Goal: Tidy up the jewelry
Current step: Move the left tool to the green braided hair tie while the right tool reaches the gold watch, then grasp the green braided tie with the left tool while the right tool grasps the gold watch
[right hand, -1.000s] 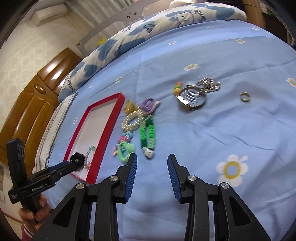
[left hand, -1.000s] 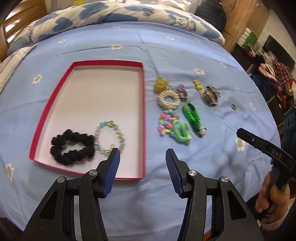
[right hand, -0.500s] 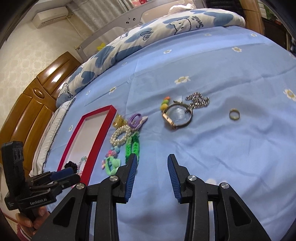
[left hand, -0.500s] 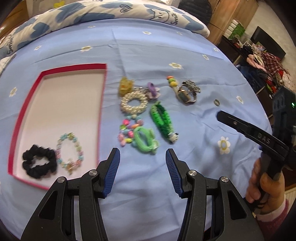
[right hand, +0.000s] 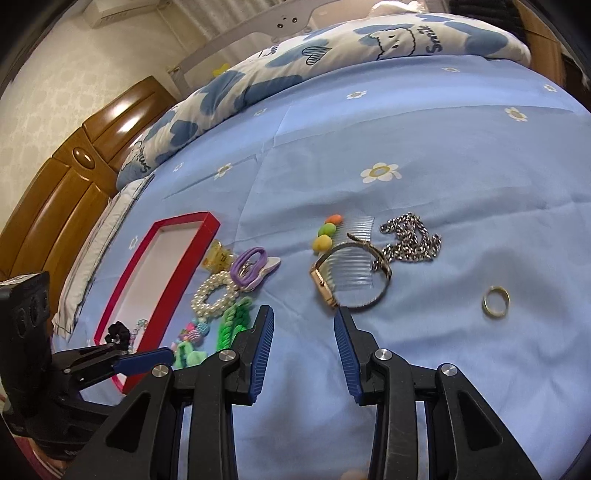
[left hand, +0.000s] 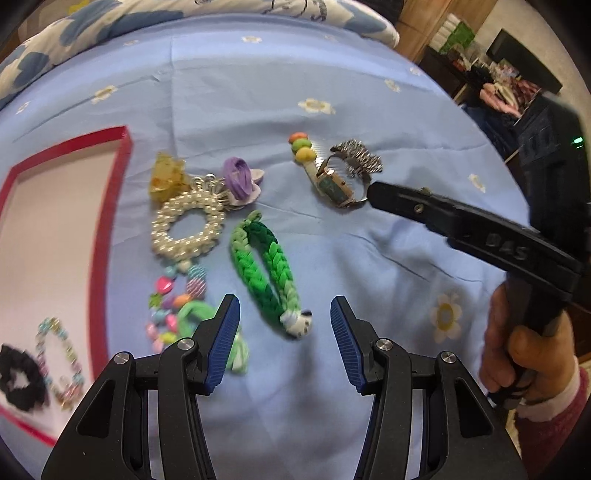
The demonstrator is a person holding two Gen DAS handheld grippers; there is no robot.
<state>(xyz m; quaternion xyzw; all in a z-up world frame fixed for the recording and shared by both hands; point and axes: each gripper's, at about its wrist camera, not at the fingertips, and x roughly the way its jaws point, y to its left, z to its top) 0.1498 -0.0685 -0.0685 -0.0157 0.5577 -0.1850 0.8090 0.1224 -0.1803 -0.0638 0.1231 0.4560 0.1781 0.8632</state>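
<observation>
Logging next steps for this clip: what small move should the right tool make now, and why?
Probably ease the open right tool forward and down over the gold-cased wristwatch with the metal band: it lies just ahead, still outside the red-rimmed box.

"DAS" on right claw [left hand: 373, 194]; "Smile" on pillow [right hand: 388, 33]

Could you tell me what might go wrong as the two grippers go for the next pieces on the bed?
The wristwatch lies over the clear comb and touches the silver chain, so the open right gripper may drag them along. The green braided bracelet before the open left gripper sits close to the bead bracelet. The soft bedsheet could get pinched.
</observation>
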